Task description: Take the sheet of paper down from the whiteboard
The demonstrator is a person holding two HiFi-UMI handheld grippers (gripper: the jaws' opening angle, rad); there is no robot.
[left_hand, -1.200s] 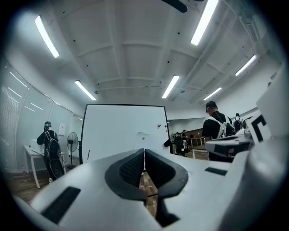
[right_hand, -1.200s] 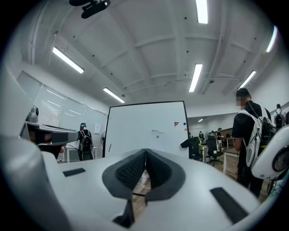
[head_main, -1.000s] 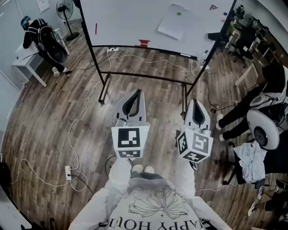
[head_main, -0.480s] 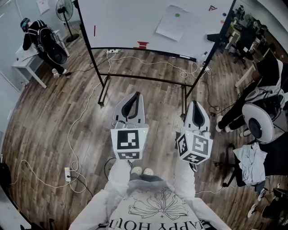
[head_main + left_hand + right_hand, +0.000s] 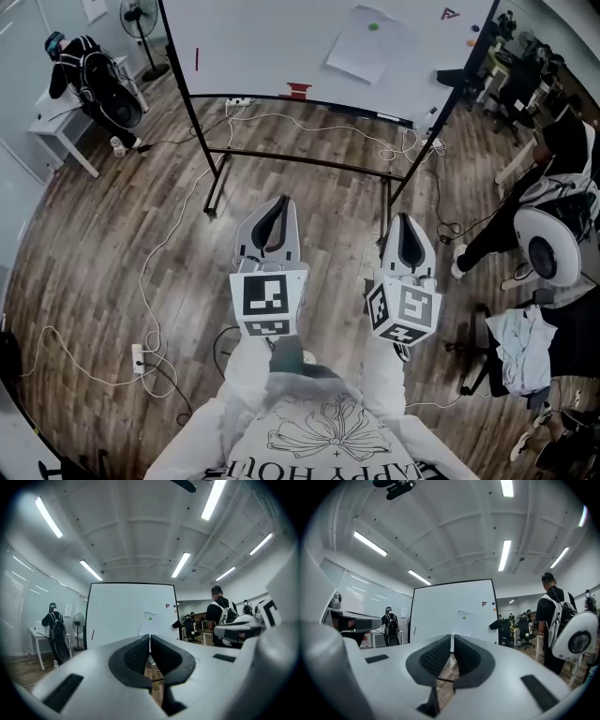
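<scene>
Standing well back from the whiteboard [image 5: 272, 47], the person holds both grippers out level in front, side by side above the wood floor [image 5: 103, 225]. The left gripper [image 5: 280, 201] has its jaws pressed together with nothing between them. The right gripper [image 5: 406, 217] is closed and empty too.

The sheet of paper [image 5: 368, 47] hangs on the right half of the board, slightly tilted, with a green magnet [image 5: 374, 26] near its top edge. It is well apart from both grippers. A red marker [image 5: 197, 58] sits on the board's left part. White cables [image 5: 309, 127] trail across the floor under the board's stand.

Off to the left, a person with a dark backpack [image 5: 89, 67] leans at a white table [image 5: 58, 127] near a standing fan [image 5: 141, 23]. On the right is someone with a rounded white backpack [image 5: 548, 255].
</scene>
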